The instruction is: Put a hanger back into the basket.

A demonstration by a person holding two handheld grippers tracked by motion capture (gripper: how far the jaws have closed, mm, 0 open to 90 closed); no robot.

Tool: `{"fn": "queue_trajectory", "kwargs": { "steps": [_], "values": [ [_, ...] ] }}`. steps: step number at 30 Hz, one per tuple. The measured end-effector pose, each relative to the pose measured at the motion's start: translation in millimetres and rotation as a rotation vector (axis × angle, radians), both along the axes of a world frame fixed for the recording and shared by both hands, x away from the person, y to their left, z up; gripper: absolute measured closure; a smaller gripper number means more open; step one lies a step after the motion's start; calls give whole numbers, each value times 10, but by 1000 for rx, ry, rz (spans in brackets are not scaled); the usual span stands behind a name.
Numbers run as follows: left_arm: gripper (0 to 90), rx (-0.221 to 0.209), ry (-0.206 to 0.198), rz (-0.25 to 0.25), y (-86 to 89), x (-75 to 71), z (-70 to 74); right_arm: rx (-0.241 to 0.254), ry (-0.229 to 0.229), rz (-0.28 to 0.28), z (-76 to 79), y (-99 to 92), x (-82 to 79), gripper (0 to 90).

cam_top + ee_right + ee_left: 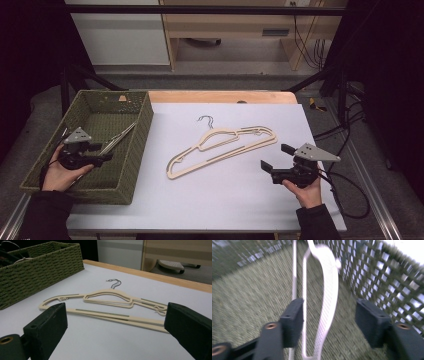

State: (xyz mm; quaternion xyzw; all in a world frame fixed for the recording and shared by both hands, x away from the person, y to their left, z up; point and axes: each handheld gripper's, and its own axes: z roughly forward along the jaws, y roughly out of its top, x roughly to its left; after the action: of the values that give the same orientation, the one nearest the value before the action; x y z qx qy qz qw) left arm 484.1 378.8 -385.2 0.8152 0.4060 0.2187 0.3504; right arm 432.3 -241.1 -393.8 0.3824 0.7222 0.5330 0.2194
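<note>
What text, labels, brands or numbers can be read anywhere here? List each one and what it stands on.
None can be read. No print shows on the cream hangers, the hanger in the basket, the green woven basket or either gripper.
A grey plate on the wooden furniture behind the table may carry a label, but it is too small to read.
</note>
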Motion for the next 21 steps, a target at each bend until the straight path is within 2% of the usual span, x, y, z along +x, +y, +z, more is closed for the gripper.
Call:
{"fn": "queue_trajectory", "kwargs": {
  "steps": [1, 2, 3, 6, 7, 8, 9, 11, 12, 13, 14, 15, 16, 17, 18, 19, 20, 21],
  "values": [
    [302, -12, -18, 4, 6, -22, 34, 0, -1, 2, -1, 3, 0, 52],
    [280, -67, -53, 9, 21, -74, 121, 0, -1, 1, 0, 3, 0, 52],
    [247, -67, -53, 9, 21, -74, 121, 0, -1, 1, 0, 3, 0, 52],
    [193, -156, -140, 10, 55, -223, 349, 2, -3, 2, 5, 0, -6, 52],
    [172, -156, -140, 10, 55, -223, 349, 2, -3, 2, 5, 0, -6, 52],
    [158, -188, -172, 15, 48, -295, 449, 3, -3, 2, 6, -1, -8, 51],
    [149, -188, -172, 15, 48, -295, 449, 3, -3, 2, 6, -1, -8, 51],
    [117, -209, -200, 12, 18, -364, 538, 8, -2, 3, 11, -2, -13, 51],
    [104, -217, -228, 10, -37, -430, 615, 9, -4, 2, 11, -2, -12, 51],
    [94, -217, -228, 10, -37, -430, 615, 9, -4, 2, 11, -2, -12, 51],
    [83, -221, -245, 1, -106, -482, 678, 12, -7, 3, 17, -8, -15, 51],
    [78, -221, -245, 1, -106, -482, 678, 12, -7, 3, 17, -8, -15, 51],
    [78, -239, -267, -3, -193, -521, 721, 15, -9, 5, 22, -13, -16, 50],
    [77, -239, -267, -3, -193, -521, 721, 15, -9, 5, 22, -13, -16, 50],
    [74, -249, -277, -12, -289, -547, 751, 18, -7, 4, 25, -16, -19, 49],
    [72, -249, -277, -12, -289, -547, 751, 18, -7, 4, 25, -16, -19, 49],
    [70, -260, -286, -31, -400, -568, 771, 19, -10, 2, 27, -15, -20, 48],
    [68, -260, -286, -31, -400, -568, 771, 19, -10, 2, 27, -15, -20, 48]
  ]
}}
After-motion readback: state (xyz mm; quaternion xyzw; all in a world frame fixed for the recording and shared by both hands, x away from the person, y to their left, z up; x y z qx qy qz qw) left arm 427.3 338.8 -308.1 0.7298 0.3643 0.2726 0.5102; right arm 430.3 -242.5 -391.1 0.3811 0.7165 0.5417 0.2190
